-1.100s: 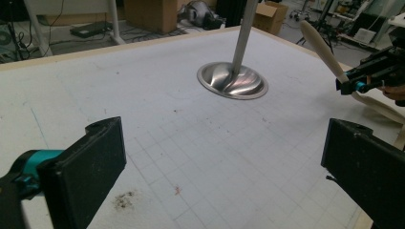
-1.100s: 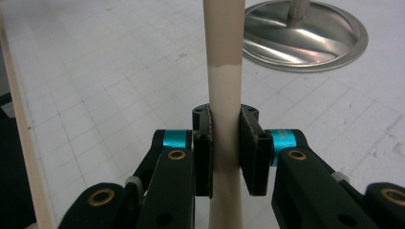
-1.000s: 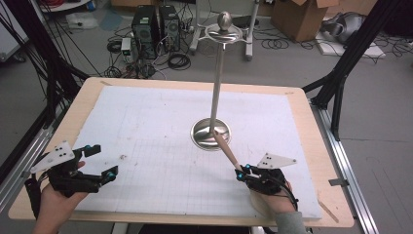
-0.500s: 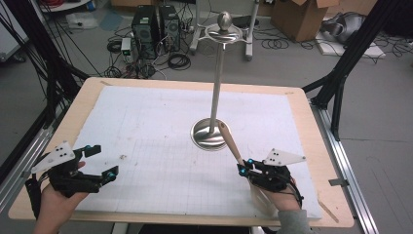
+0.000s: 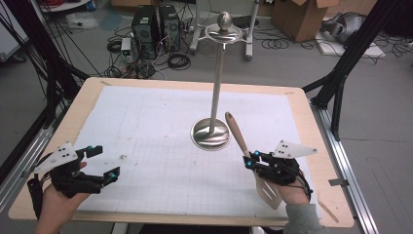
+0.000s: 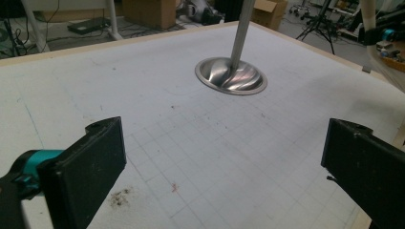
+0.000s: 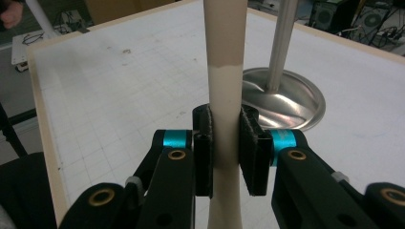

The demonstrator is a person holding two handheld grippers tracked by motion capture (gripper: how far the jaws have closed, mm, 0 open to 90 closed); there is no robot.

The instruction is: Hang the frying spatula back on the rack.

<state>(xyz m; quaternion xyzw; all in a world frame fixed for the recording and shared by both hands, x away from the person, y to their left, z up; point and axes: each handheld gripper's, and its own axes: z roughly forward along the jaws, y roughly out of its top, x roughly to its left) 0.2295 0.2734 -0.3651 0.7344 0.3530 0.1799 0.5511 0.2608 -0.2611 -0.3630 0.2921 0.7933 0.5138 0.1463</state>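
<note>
The right gripper (image 5: pixel 249 160) was clamped on a spatula (image 5: pixel 239 139), its pads (image 7: pixel 250 143) pressed against both sides of the shaft. The spatula was held off the table (image 5: pixel 146 87), tilted, with its wooden handle end pointing up toward the stand (image 5: pixel 214 97) and its pale blade down near the person's right hand (image 5: pixel 292 192), at the table's near right. The handle was tan wood at the top and cream-white below, where the jaws gripped it; the blade was flat, pale and slotted.

The stand stood upright at mid-table, a thin metal pole rising from a shiny round base (image 6: pixel 230 76), with a ring and knob on top. Nothing hung on it.

The left gripper (image 5: pixel 103 161) hovered at the near left, jaws wide apart, with only the white gridded mat (image 6: pixel 191 143) between them.
</note>
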